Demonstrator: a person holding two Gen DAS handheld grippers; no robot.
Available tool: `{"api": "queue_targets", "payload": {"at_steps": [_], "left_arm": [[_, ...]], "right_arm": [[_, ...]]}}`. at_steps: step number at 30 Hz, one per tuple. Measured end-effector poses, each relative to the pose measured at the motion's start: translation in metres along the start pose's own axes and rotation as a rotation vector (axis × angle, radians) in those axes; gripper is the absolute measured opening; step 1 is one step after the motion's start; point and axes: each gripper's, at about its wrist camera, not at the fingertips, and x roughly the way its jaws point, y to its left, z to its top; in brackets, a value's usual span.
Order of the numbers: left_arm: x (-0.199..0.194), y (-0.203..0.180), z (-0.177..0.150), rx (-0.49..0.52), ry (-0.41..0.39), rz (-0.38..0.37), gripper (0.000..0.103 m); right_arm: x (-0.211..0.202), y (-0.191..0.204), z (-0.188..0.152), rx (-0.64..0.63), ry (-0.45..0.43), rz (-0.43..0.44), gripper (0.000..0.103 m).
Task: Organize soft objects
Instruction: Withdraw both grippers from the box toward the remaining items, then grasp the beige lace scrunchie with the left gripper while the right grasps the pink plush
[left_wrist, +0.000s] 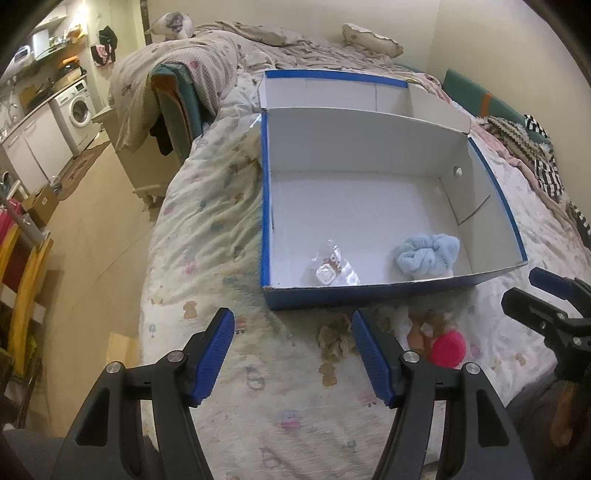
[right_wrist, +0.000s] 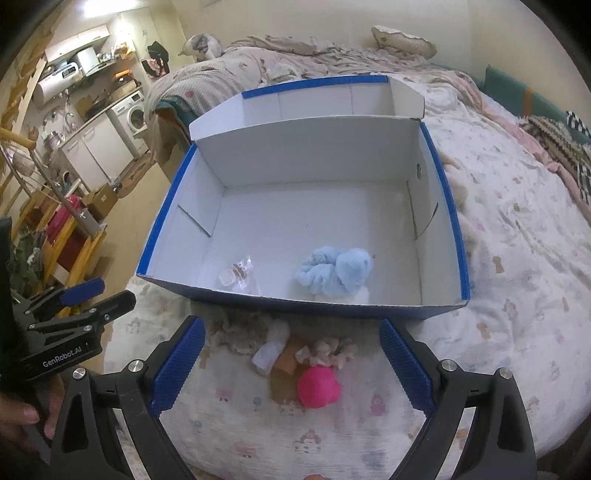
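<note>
A blue shoebox (left_wrist: 264, 206) (right_wrist: 451, 206) with a white inside lies open on the bed. In it are a light blue fluffy cloth (left_wrist: 428, 254) (right_wrist: 336, 273) and a small clear plastic packet (left_wrist: 332, 267) (right_wrist: 236, 277). On the bedcover in front of the box lie a beige plush (left_wrist: 334, 338) (right_wrist: 240, 332), a small doll (left_wrist: 430, 323) (right_wrist: 325, 350) and a bright pink round soft thing (left_wrist: 448, 349) (right_wrist: 319, 387). My left gripper (left_wrist: 293, 350) (right_wrist: 110, 293) is open and empty, left of the pile. My right gripper (right_wrist: 293, 363) (left_wrist: 528, 291) is open wide over the pile, touching nothing.
The bed's left edge (left_wrist: 155, 266) drops to a wooden floor. The box's lid (left_wrist: 332, 92) stands up behind it. Rumpled blankets and pillows (left_wrist: 369, 40) lie at the far end, striped knits (left_wrist: 535, 155) at the right. A washing machine (left_wrist: 79, 107) stands far left.
</note>
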Motion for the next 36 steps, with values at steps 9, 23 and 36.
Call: {"api": "queue_targets", "payload": {"at_steps": [9,23,36], "left_arm": [[0.022,0.027,0.000,-0.120,0.077,0.028,0.063],[0.099,-0.008,-0.004,-0.168,0.323,-0.100,0.063],[0.158,-0.050,-0.010,-0.108,0.458,-0.035,0.044]], "right_arm": [[0.015,-0.017,-0.010,0.061,0.035,-0.001,0.101],[0.025,-0.040,-0.014,0.107,0.081,0.012,0.101],[0.029,-0.072,-0.022,0.166,0.116,-0.013,0.101]]}}
